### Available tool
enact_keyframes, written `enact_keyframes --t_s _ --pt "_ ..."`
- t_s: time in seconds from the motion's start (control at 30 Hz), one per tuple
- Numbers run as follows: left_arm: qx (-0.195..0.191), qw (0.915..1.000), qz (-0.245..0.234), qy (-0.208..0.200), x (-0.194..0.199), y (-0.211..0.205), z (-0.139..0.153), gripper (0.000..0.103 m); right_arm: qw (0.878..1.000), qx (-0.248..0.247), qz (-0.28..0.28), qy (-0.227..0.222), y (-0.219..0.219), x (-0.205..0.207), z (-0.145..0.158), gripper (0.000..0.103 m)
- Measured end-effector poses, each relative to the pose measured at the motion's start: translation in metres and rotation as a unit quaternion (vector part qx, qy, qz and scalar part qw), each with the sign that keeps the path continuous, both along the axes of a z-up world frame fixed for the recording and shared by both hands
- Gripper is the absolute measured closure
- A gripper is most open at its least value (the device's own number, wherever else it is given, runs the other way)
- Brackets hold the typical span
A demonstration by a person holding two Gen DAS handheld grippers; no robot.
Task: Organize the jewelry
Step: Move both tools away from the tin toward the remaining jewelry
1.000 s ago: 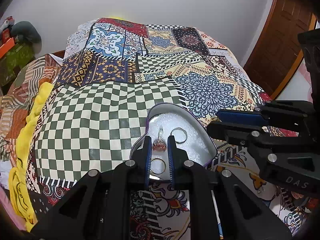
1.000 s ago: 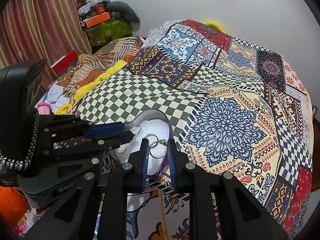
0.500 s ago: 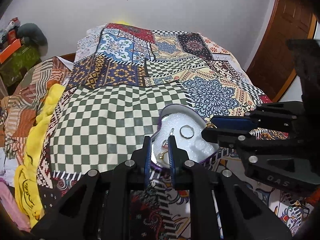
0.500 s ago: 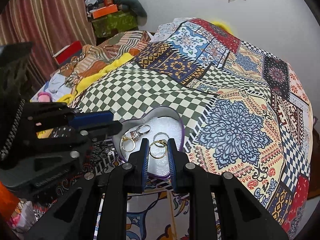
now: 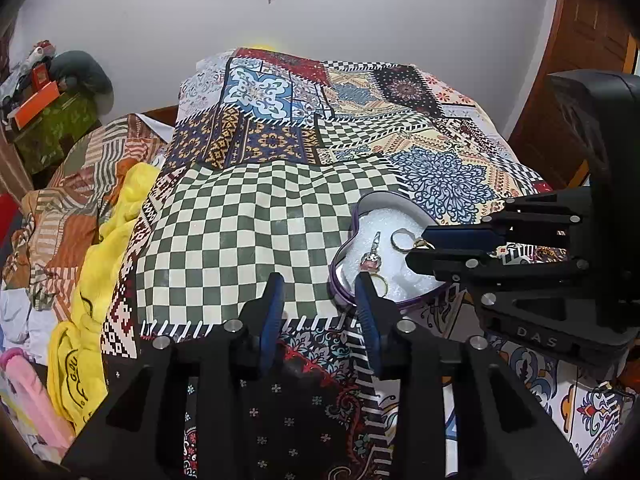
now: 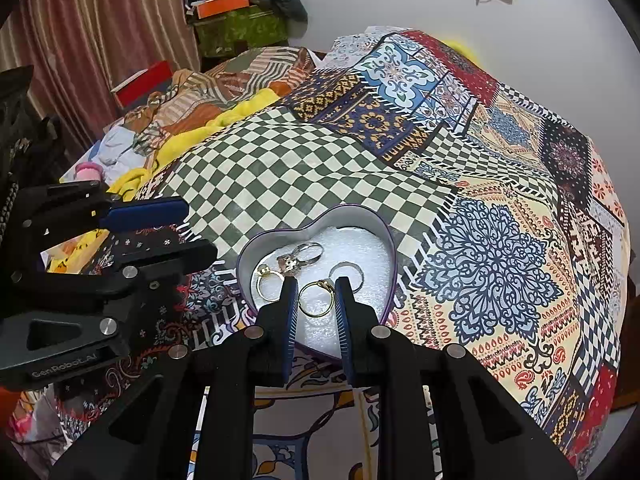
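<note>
A heart-shaped purple tin with white foam inside sits on the patchwork bedspread; it also shows in the left wrist view. Inside lie a silver ring, a gold ring and a pink-stone ring. My right gripper is shut on a gold ring and holds it over the tin's near part. My left gripper is open and empty, just left of the tin's near edge. In the left wrist view the right gripper's fingers reach over the tin from the right.
The patchwork bedspread covers the bed. Yellow cloth and striped bedding lie along the bed's left side. A green box with orange items stands by the curtain. A wooden door is at the right.
My left gripper let go of the pink-stone ring in the tin, opened and drew back to the left. My right gripper stayed shut on the gold ring over the tin.
</note>
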State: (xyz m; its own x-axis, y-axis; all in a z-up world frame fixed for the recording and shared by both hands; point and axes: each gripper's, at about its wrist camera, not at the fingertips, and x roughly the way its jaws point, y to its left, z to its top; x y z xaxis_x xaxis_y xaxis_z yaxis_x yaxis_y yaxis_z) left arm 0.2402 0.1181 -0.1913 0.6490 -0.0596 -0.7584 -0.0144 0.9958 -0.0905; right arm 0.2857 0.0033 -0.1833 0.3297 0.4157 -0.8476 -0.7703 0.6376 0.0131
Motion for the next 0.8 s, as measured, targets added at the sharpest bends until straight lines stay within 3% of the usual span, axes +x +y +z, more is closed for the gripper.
enact_keyframes --t_s 0.4,0.8 --pt "-0.001 1.0000 0.002 -0.003 -0.011 -0.004 0.011 0.064 1.000 -0.016 -0.009 -0.016 -0.003 -0.007 0.010 0.079" --pt "0.003 0.9997 -0.017 -0.018 -0.025 -0.029 0.039 0.064 0.997 0.020 -0.043 -0.060 -0.049 -0.026 0.060 0.079"
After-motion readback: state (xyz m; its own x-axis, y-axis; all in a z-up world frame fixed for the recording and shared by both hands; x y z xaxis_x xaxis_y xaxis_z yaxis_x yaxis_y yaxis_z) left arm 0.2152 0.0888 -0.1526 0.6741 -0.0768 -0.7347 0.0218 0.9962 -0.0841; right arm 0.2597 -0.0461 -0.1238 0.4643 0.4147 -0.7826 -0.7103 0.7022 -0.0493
